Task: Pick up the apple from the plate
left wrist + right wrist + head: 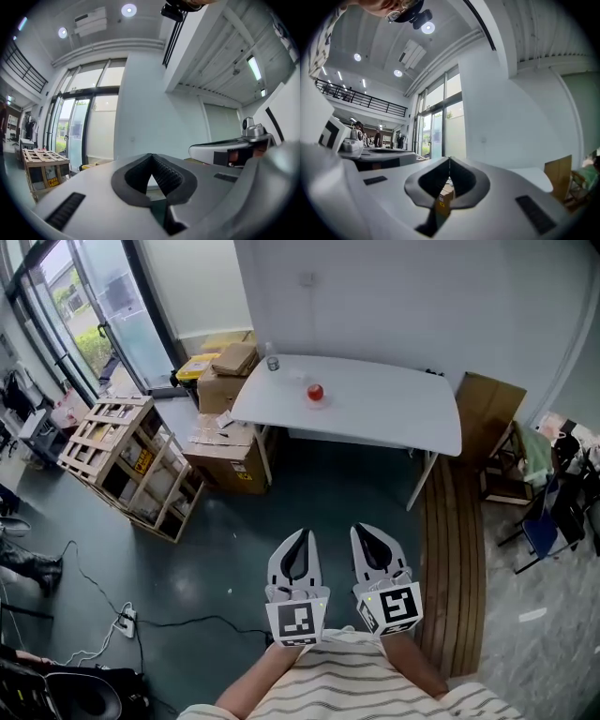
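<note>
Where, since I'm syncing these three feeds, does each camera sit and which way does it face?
Head view: on the person's head, looking steeply down at the white rectangular table bearing the red round apple; shows left gripper, right gripper, striped shirt.
Left gripper view: on the left gripper, level along its shut jaws toward tall glass doors; right gripper at right.
Right gripper view: on the right gripper, level along its shut jaws toward those doors; left gripper at left.
Shared: both gripper views show the doors.

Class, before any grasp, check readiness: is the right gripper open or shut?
Shut: the right gripper shows its tips meeting, nothing between them.
</note>
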### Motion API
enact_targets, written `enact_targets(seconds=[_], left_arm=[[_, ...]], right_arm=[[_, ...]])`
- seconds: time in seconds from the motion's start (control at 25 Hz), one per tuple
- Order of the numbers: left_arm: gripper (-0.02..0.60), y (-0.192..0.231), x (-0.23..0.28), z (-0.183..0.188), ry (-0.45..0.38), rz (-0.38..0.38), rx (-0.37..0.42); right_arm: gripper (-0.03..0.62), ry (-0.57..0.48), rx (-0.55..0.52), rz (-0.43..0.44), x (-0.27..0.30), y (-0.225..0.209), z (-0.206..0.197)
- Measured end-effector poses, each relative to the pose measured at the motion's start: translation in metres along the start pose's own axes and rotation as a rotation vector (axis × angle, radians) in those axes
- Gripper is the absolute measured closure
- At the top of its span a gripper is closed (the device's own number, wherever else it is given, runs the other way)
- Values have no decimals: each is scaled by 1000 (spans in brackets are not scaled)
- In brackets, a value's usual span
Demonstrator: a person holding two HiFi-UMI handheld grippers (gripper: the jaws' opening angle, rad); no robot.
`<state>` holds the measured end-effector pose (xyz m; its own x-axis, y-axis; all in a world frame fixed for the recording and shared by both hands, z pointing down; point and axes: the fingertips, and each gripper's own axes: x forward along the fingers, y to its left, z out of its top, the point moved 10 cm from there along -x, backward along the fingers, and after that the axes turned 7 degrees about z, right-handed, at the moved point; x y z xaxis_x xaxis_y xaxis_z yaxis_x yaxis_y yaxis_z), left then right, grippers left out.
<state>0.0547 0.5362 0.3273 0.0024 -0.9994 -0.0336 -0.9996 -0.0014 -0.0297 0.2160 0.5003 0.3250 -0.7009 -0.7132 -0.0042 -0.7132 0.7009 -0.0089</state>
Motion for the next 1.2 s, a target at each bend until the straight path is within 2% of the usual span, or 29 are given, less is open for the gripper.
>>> enact_targets(seconds=[0.32, 0.6, 0.84, 1.08, 1.2], left_arm=[[577, -20, -4, -10, 33, 46, -1], [577, -15, 26, -24, 59, 23, 5], [577, 12, 87, -39, 57, 14, -27], [577, 52, 168, -36, 43, -18, -6], [577, 72, 197, -39, 56, -22, -23]], right_arm=[[580, 0, 33, 34, -8, -21, -9], [580, 41, 55, 19, 17, -36, -26], [580, 55, 36, -14, 74, -61, -31], [580, 50, 37, -55, 155, -91, -28], [580, 51, 42, -68, 189, -98, -26]])
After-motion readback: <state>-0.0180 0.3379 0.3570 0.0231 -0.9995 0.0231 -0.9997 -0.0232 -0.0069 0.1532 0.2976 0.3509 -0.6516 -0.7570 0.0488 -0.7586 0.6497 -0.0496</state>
